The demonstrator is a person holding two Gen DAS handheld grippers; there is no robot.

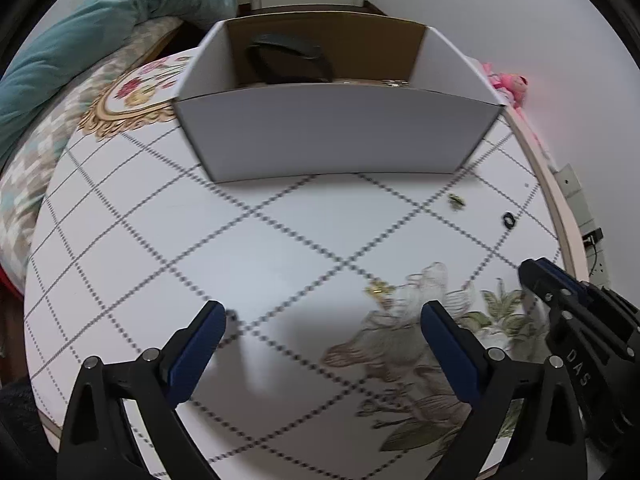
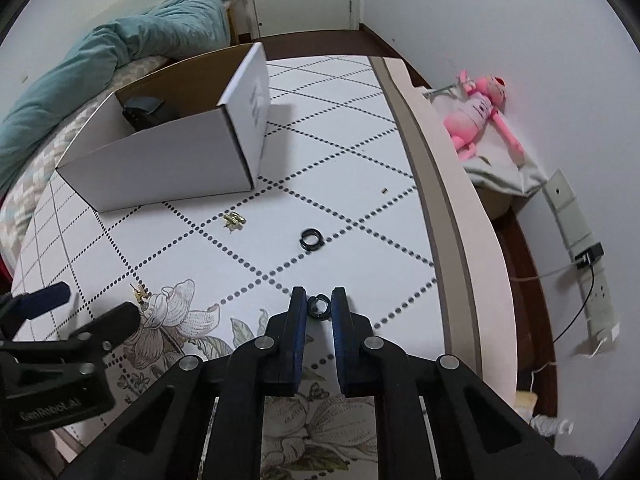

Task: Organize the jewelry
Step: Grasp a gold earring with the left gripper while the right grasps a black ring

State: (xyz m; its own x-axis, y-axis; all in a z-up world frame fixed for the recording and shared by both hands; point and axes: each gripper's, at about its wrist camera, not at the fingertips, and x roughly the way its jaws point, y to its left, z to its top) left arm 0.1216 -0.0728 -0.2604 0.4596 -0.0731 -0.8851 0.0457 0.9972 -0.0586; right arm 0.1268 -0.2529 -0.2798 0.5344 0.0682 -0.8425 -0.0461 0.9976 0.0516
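Note:
An open white cardboard box (image 1: 332,132) (image 2: 160,164) stands at the far side of the table, with a dark object (image 1: 288,58) inside. My left gripper (image 1: 322,320) is open and empty above the table, near a gold earring (image 1: 378,289) (image 2: 139,293). My right gripper (image 2: 319,304) is shut on a small black ring (image 2: 319,305) at its fingertips, low over the table. A second black ring (image 2: 312,238) (image 1: 508,220) and another gold earring (image 2: 233,220) (image 1: 455,200) lie on the table between my grippers and the box.
The table (image 2: 360,160) has a white cloth with dotted diamond lines and flower prints; its pale edge (image 2: 452,208) runs along the right. A pink plush toy (image 2: 480,112) lies beyond that edge. A bed with a teal blanket (image 2: 100,52) is at left.

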